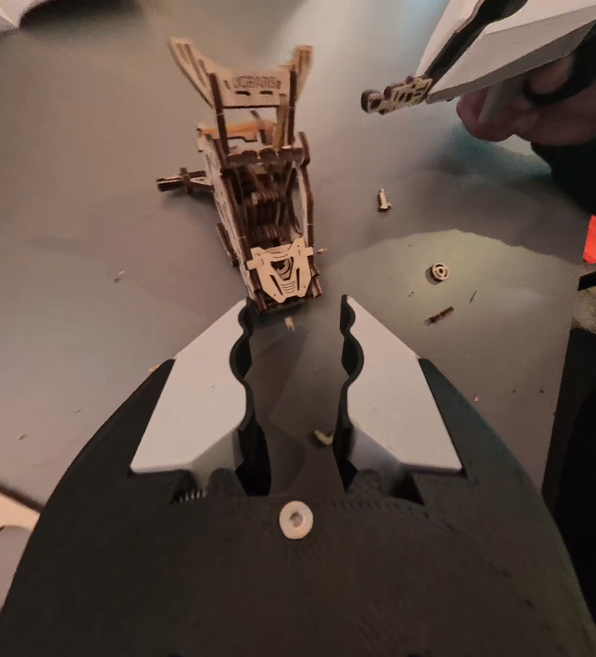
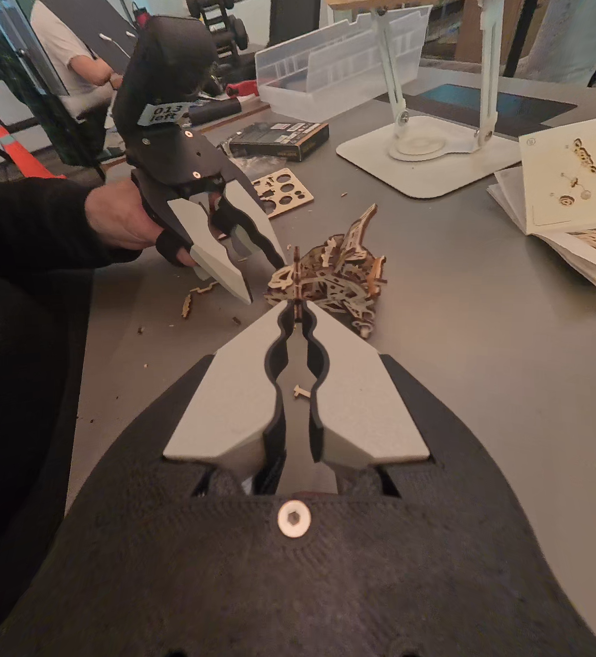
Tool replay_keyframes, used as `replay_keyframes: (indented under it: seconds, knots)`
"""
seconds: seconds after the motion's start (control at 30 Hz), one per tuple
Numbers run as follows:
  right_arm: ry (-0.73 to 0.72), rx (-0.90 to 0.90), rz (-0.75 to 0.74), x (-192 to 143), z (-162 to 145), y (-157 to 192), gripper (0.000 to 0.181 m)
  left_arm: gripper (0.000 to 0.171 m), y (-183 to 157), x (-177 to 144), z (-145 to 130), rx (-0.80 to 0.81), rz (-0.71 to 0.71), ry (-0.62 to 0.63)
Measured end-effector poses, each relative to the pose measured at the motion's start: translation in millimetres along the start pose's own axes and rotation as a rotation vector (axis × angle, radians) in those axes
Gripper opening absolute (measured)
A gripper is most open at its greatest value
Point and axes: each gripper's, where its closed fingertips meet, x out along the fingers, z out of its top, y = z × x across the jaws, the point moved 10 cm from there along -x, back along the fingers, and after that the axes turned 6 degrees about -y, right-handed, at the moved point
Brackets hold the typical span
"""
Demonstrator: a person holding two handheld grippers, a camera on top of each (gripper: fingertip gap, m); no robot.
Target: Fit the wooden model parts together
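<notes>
Holding the right gripper (image 2: 297, 308) pressed together on a flat wooden part (image 1: 394, 96), I am keeping that piece edge-on and raised clear of the worktop (image 1: 76, 249), so that its tab end can, by my judgement, be lined up with a slot in the model. I am holding the left gripper (image 1: 294, 302) spread and empty, low over the worktop, its fingertips just short of the nose of the wooden model (image 1: 253, 199); this placement looks intended to brace the model while the part is pressed in. The model is resting on the worktop between the two grippers. Loose pieces are lying around it: a small peg (image 1: 383, 199), a round wheel-like piece (image 1: 437, 273) and scattered offcuts. Farther off, a punched-out wooden sheet (image 2: 282, 192) is lying flat, and an open instruction booklet (image 2: 570, 220) is sitting to the right. Beyond these, a dark box (image 2: 278, 140) is lying on the worktop; I cannot tell its contents. A clear plastic bin (image 2: 325, 71) is standing at the far edge; what it is holding is not discernible.
</notes>
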Motion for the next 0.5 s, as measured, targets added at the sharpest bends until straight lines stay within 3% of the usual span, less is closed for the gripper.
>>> replay_keyframes:
  seconds: [0.27,0.5]
  knots:
    - [0.000,-0.086,-0.021,-2,-6,1,0.001,0.042,-21,21,9,0.017,-0.134,0.033]
    - [-0.037,-0.045,-0.017,-7,-5,-5,0.001,0.049,-12,22,10,0.093,-0.028,0.045]
